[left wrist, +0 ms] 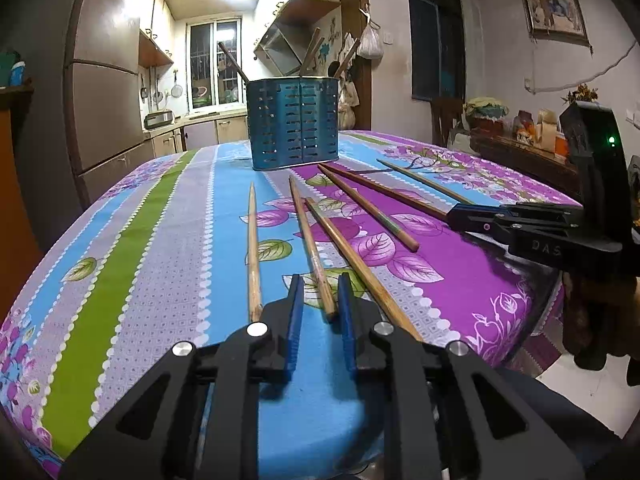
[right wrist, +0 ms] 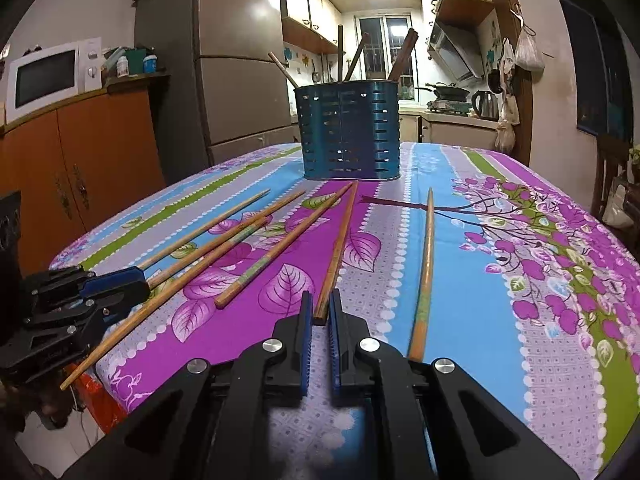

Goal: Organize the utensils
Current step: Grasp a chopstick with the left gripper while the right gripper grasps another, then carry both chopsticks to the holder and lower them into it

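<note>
On my left, the left gripper (left wrist: pixel 320 280) pinches a chopstick (left wrist: pixel 310 240) that points to 12 o'clock, toward the blue holder (left wrist: pixel 294 124). On my right, the right gripper (right wrist: pixel 320 300) is clamped on a second chopstick (right wrist: pixel 338 248), holder at 12 o'clock on the tablecloth (right wrist: pixel 472 280).

A home kitchen beyond my table.
A microwave (right wrist: pixel 44 80) sat on an orange cabinet (right wrist: pixel 80 168); a kettle (right wrist: pixel 486 105) stood near the stove.
</note>
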The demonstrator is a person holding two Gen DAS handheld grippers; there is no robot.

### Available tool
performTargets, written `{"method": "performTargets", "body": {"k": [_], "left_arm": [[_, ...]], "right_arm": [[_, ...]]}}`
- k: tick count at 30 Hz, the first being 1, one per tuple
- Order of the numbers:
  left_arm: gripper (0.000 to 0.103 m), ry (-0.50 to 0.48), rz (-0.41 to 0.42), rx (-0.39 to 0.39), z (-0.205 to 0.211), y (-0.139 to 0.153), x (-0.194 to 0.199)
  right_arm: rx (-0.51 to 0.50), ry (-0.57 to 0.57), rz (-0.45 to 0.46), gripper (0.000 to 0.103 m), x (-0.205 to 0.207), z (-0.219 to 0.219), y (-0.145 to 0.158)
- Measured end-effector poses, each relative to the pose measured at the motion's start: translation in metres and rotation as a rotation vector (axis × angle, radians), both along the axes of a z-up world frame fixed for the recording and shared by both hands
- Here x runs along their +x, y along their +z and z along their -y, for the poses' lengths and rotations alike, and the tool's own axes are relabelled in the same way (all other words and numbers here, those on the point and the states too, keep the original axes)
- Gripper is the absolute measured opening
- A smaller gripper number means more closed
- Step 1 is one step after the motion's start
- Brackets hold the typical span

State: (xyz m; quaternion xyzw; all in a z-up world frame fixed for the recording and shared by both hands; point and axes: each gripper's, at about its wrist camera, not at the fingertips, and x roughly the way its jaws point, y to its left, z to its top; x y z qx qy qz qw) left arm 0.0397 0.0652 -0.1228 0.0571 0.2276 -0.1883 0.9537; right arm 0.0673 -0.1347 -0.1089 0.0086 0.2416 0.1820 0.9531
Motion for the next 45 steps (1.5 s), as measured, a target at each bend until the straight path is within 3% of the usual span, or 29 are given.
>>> {"method": "performTargets", "body": {"k": [4,7,9,15,25,32,45], "left_arm": [[0.016,0.008,0.018,-0.003,0.0,-0.002,-0.003],[0.007,0.025,0.029,0.013,0.003,-0.002,-0.005],[0.007,0.025,0.026,0.011,0.003,-0.001,-0.006],[0.006,0.03,0.057,0.008,0.001,0.014,-0.01],[0.005,0.017,0.197,-0.016,-0.005,0.086,-0.01],[0.005,-0.009,0.289,-0.031,0.005,0.144,0.018],[0.005,-0.048,0.238,-0.078,0.021,0.194,0.079]], "right_arm": [[-0.012,-0.01,0.02,0.009,-0.002,-0.002,-0.002],[0.011,-0.027,0.029,0.008,-0.005,0.002,-0.003],[0.029,-0.037,0.032,0.008,-0.005,0.006,-0.002],[0.037,-0.054,0.087,0.007,-0.014,0.02,0.021],[0.004,-0.025,0.274,0.007,-0.034,0.042,0.107],[-0.014,0.041,0.335,0.007,-0.013,0.042,0.161],[-0.023,0.091,0.291,0.007,0.047,0.039,0.209]]}}
